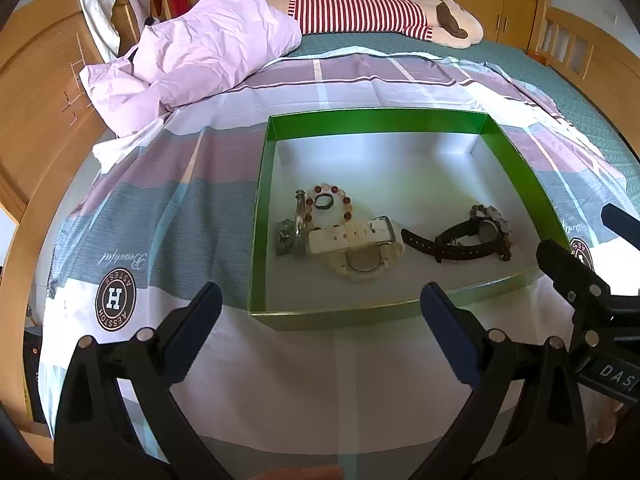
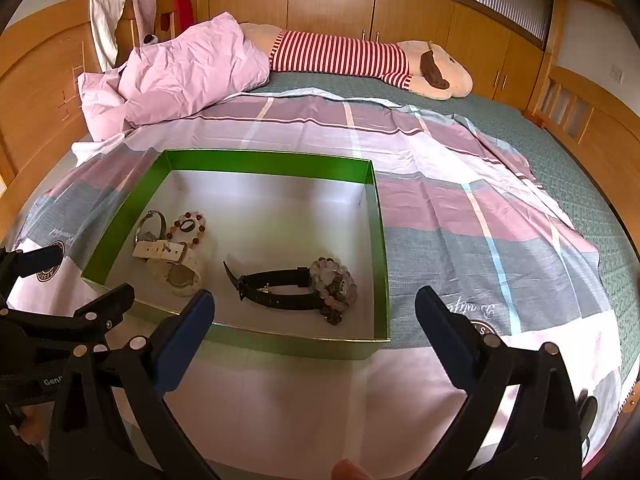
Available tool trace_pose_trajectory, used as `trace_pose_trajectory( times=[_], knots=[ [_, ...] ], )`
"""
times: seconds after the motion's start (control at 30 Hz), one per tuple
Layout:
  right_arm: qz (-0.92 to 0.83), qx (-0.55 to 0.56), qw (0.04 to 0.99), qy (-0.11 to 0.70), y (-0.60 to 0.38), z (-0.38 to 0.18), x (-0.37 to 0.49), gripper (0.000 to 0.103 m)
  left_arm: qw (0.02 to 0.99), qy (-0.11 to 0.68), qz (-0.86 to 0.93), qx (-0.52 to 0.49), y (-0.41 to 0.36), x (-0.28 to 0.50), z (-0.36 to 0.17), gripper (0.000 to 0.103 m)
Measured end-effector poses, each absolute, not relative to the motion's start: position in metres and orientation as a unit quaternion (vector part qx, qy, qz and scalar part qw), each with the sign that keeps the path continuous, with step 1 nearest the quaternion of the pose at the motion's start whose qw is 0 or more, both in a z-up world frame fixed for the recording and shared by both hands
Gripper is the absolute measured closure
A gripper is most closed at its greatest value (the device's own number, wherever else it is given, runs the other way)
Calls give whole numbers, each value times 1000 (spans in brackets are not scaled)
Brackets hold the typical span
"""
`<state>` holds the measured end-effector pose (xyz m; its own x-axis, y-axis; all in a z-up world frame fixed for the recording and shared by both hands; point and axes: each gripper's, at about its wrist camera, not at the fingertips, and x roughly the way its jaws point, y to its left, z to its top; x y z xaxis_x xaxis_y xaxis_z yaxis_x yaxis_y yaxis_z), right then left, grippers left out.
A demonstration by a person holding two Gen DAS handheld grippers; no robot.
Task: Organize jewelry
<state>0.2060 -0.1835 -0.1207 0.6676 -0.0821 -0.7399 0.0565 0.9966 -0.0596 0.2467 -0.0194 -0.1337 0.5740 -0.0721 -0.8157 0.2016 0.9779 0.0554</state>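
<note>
A green-rimmed box (image 1: 260,216) (image 2: 382,248) with a white floor lies on the bedspread. Inside it rest a white watch (image 1: 356,246) (image 2: 172,258), a red-and-pale bead bracelet (image 1: 330,202) (image 2: 192,226) ringing a small dark ring (image 1: 323,202), a metal bangle (image 1: 298,220) (image 2: 150,226), a black watch (image 1: 460,240) (image 2: 280,286) and a grey bead bracelet (image 1: 498,228) (image 2: 338,284). My left gripper (image 1: 320,324) stands open just before the box's near wall. My right gripper (image 2: 312,328) is open too, over the near right corner, holding nothing.
A checked pink, grey and white bedspread (image 1: 168,208) (image 2: 480,216) covers the bed. A rumpled pink quilt (image 1: 208,48) and a striped plush toy (image 1: 380,12) lie at the far side. Wooden bed frame (image 1: 36,92) and cupboards (image 2: 328,4) surround.
</note>
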Motion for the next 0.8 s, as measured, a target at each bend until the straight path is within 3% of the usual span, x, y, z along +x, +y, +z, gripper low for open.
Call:
trace_pose_trajectory(
  times=[0.8],
  knots=[
    [-39,-14,911,410,-186,-125,207,5,881,462,-70,67,-27,250,-138,5]
  ],
)
